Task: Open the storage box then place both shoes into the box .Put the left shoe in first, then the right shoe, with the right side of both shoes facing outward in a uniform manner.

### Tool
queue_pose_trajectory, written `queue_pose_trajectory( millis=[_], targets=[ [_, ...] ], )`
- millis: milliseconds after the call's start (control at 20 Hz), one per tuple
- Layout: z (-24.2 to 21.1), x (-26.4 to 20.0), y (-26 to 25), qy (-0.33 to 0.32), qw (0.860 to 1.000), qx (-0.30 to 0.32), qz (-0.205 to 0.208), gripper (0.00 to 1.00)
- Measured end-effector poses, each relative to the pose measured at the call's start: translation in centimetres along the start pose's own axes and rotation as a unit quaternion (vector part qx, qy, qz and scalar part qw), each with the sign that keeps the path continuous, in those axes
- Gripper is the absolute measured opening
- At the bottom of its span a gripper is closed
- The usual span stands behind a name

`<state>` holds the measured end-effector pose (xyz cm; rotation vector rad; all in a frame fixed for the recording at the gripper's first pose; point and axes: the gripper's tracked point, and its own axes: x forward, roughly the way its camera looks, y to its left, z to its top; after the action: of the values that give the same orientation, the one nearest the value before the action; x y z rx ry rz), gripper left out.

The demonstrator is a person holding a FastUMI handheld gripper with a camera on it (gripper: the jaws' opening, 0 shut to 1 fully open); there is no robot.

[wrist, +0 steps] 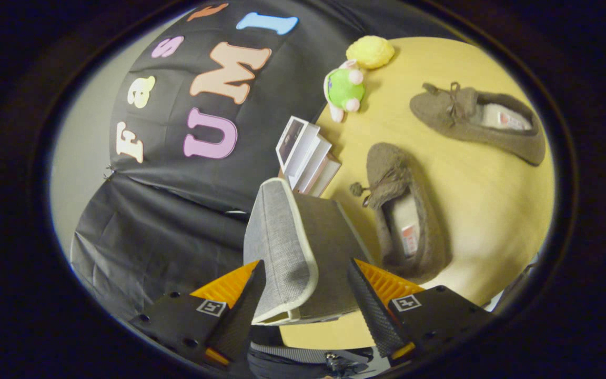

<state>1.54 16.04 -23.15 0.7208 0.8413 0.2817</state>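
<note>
Storage box [303,247] at lower centre, grey fabric, its lid [276,252] between fingers of gripper [307,300]; fingers spread either side, contact unclear. Step looks like opening lid. Near shoe [403,210] right of box, second shoe [476,121] upper right on table [482,210]. Next: swing lid clear, then fetch left shoe.

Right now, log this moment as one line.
phase: opening box | jaws: open, straddling grey storage box lid | gripper | two shoes on table, unloaded
</note>
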Motion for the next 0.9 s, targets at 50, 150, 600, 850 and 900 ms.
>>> queue_pose_trajectory(
  millis=[50,150,600,850,900],
  targets=[
    [-0.2,0.5,0.4,0.004,1.000,0.005,0.007,0.97],
    [-0.4,1.0,1.0,0.012,1.000,0.010,0.013,0.82],
    [1.0,-0.5,1.9,-0.023,0.999,-0.042,0.000,0.15],
    [1.1,-1.2,4.6,-0.028,0.998,-0.060,0.022,0.05],
    [1.1,-1.6,5.5,-0.031,0.997,-0.065,0.029,0.04]
  ],
)
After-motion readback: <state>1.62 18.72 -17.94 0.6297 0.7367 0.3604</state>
